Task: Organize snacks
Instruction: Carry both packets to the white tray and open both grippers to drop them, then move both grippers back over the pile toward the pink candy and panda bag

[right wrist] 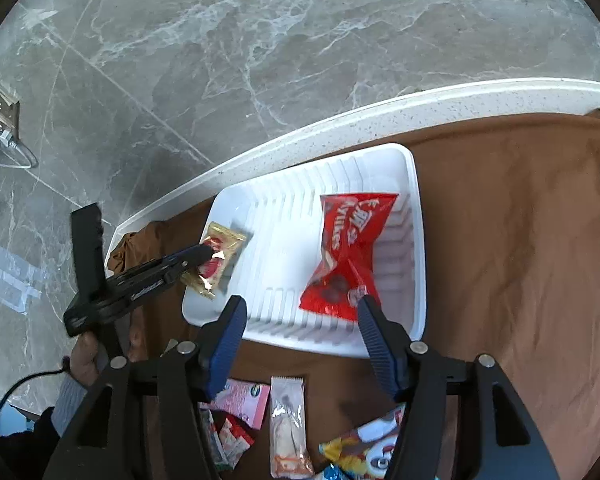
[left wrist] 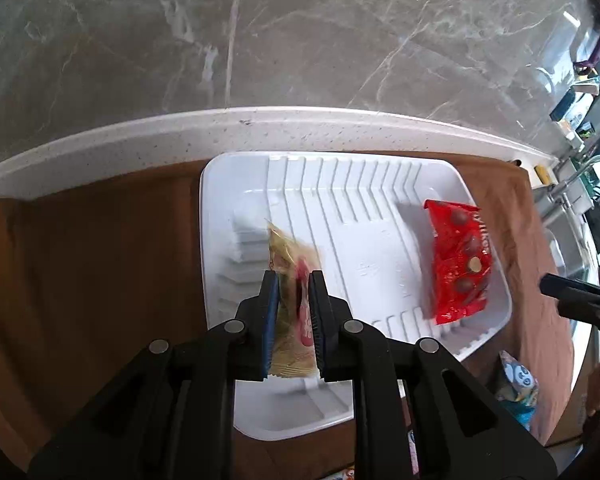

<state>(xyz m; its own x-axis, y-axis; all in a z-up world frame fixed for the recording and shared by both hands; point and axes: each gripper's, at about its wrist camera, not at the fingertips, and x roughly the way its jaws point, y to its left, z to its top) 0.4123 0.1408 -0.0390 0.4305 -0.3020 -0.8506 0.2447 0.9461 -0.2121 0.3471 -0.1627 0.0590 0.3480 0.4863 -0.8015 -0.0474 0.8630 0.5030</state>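
Note:
A white ribbed tray (left wrist: pixel 236 184) (right wrist: pixel 418 240) lies on a brown cloth. My left gripper (left wrist: pixel 293 276) is shut on a yellow snack packet with a red print (left wrist: pixel 290 258), held over the tray's left part; the right wrist view shows the packet (right wrist: pixel 224 246) pinched at the left gripper's (right wrist: pixel 206 254) tip. A red snack bag (left wrist: pixel 458 264) (right wrist: pixel 350 248) lies in the tray's right part. My right gripper (right wrist: pixel 302 304) stands open just in front of the red bag, with its pads off the bag. Its fingertips (left wrist: pixel 556 282) show at the right edge of the left wrist view.
Several loose snack packets (right wrist: pixel 286 424) lie on the brown cloth (right wrist: pixel 520 260) in front of the tray, one with a panda print (left wrist: pixel 516 384). A white speckled counter edge (left wrist: pixel 260 128) runs behind the tray, with a grey marble floor (right wrist: pixel 220 60) beyond. A hand (right wrist: pixel 86 356) holds the left gripper.

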